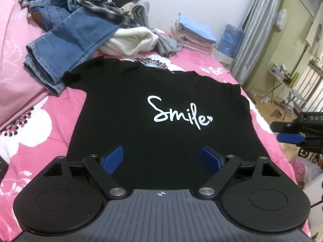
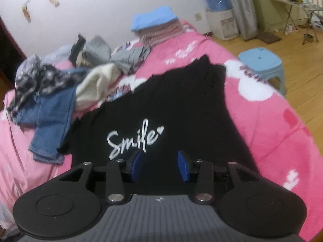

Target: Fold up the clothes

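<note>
Since the black tee (image 1: pixel 161 104) lies flat, print up, on the pink quilt (image 1: pixel 40 121), w/ hem nearest both cams and collar toward 12 o'clock, it should handle light, limp and droopy, not slippery, nothing fragile. Left gripper (image 1: pixel 161 158) stands wide over the lower body, nothing btwn pads. Right gripper (image 2: pixel 160 166) is narrower, also empty, just below the "Smile" print (image 2: pixel 135 139). Best pinch looks like hem corners or a side seam at 3 or 9 o'clock, thru both layers. Unfolded clothes pile (image 1: pixel 80 20) sits at 11.
</note>
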Motion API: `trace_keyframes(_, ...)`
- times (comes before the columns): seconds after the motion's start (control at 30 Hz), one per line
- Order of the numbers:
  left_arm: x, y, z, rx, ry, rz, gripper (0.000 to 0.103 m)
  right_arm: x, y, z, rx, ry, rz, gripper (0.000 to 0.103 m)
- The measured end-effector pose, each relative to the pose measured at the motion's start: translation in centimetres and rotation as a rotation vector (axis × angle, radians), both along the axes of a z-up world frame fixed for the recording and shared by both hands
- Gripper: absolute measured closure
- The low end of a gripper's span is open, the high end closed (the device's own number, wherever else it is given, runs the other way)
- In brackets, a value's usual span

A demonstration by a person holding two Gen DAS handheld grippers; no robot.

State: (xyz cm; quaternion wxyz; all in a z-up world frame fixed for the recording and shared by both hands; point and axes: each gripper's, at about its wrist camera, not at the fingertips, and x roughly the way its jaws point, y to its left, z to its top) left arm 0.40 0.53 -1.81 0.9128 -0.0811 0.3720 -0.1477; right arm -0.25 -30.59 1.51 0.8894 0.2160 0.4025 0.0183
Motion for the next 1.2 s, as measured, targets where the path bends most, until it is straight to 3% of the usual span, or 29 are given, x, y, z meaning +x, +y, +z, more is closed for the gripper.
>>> trace_keyframes(0.13, 1.0, -0.8, -1.4, -0.014, 0.003, -0.015, 0.005, 1.1, -0.3, -2.2, -0.010, 0.047, 0.009, 0.061)
trace_keyframes(0.33, 3.2, -2.5, -2.8, -0.030, 0.039, -0.040, 0.003, 3.2, -2.7, -4.2, 0.015, 0.079, -0.049, 0.060)
trace_keyframes(0.53, 6.0, -3.2, -2.6, 0.045, -0.017, -0.113, 0.002, 5.0, -6.8, -4.5, 0.033, 0.050, -0.109, 0.057)
trace_keyframes(0.63, 8.1, -2.7, -2.1, 0.062, -0.005, -0.145, 0.002, 5.9, -9.5, -4.4, 0.029, 0.030, -0.138, 0.056)
trace_keyframes(0.83, 12.4, -5.6, -0.7, 0.228, -0.028, -0.273, 0.002, 8.5, -15.7, -5.2, 0.027, -0.019, -0.181, 0.056)
trace_keyframes(0.97, 14.8, -10.0, -0.4, 0.352, -0.018, -0.406, 0.002, 11.3, -19.3, -6.8, 0.103, -0.020, -0.185, 0.055)
trace_keyframes(1.1, 16.4, -14.4, -1.7, 0.335, -0.054, -0.403, 0.009, 15.3, -21.5, -8.3, 0.216, -0.030, -0.170, 0.057)
trace_keyframes(1.17, 17.1, -16.5, -2.5, 0.305, -0.073, -0.383, 0.018, 17.4, -21.8, -9.1, 0.232, -0.028, -0.168, 0.057)
trace_keyframes(1.2, 17.2, -17.1, -2.9, 0.270, -0.072, -0.360, 0.029, 18.6, -21.8, -9.5, 0.233, -0.032, -0.160, 0.060)
